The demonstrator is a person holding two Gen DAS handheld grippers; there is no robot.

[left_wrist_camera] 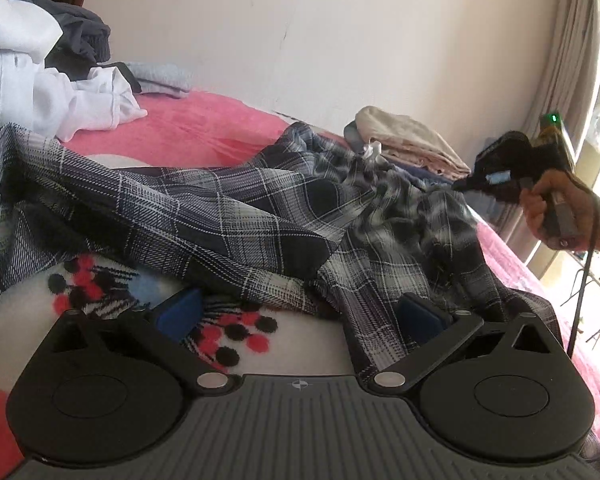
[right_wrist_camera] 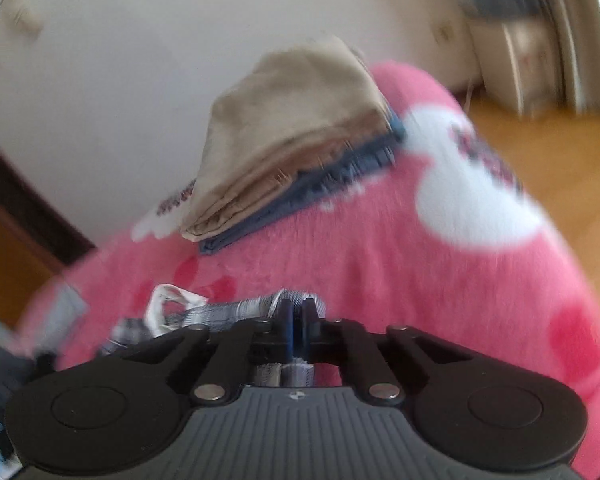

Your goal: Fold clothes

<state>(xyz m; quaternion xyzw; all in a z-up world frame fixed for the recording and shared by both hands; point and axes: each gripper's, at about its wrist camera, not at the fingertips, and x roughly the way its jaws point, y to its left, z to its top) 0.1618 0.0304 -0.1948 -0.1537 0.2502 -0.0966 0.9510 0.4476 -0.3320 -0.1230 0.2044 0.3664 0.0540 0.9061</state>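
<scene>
With the right gripper [right_wrist_camera: 298, 322] pinched on the plaid garment [left_wrist_camera: 228, 216], the wide-open left gripper [left_wrist_camera: 300, 316] should clamp a matching edge, then both spread it flat on the pink blanket [right_wrist_camera: 380, 264].

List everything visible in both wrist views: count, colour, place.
plaid garment: one, dark blue and white checks, spread crumpled across the bed
blanket: one, pink with white and red patches, covering the bed
folded stack: beige piece on top of blue ones, far end of the bed by the wall
unfolded heap: white and dark grey clothes, near the wall, at the far left in the left wrist view
curtain: one, beige, right edge
left gripper: fingers wide apart, nothing between them
right gripper: fingers shut on plaid garment's edge
hand: one, holding the right gripper
</scene>
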